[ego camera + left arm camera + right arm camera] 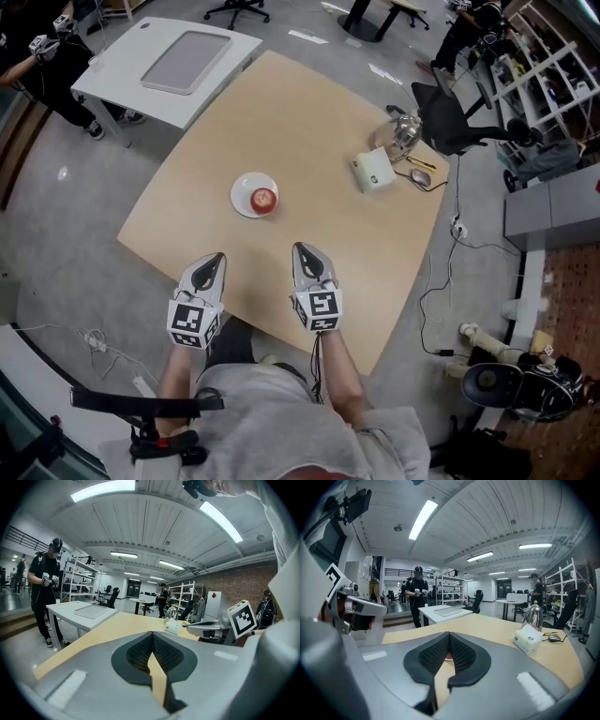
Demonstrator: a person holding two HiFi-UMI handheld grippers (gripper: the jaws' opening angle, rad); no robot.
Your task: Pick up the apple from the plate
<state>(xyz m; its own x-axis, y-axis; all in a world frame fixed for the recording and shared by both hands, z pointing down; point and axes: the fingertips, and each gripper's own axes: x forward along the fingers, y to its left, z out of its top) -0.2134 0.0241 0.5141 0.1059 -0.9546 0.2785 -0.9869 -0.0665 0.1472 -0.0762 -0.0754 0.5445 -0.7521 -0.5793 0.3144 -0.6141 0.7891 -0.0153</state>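
Note:
A red apple [264,199] lies on a small white plate [243,192] near the middle of the tan table [309,131]. Both grippers hover over the table's near edge, short of the plate. My left gripper [217,257] is shut, nothing between its jaws, and sits nearer and left of the apple. My right gripper [299,247] is also shut and empty, nearer and right of the apple. In the right gripper view a sliver of the apple [448,657] shows just behind the closed jaw tips [449,633]. The left gripper view shows its closed tips [152,633] and no apple.
A white tissue box [373,172], a metal kettle [403,133] and a mouse [420,176] stand at the table's far right. A white desk [164,66] with a grey tray stands beyond the far left corner, and a person [44,585] stands by it.

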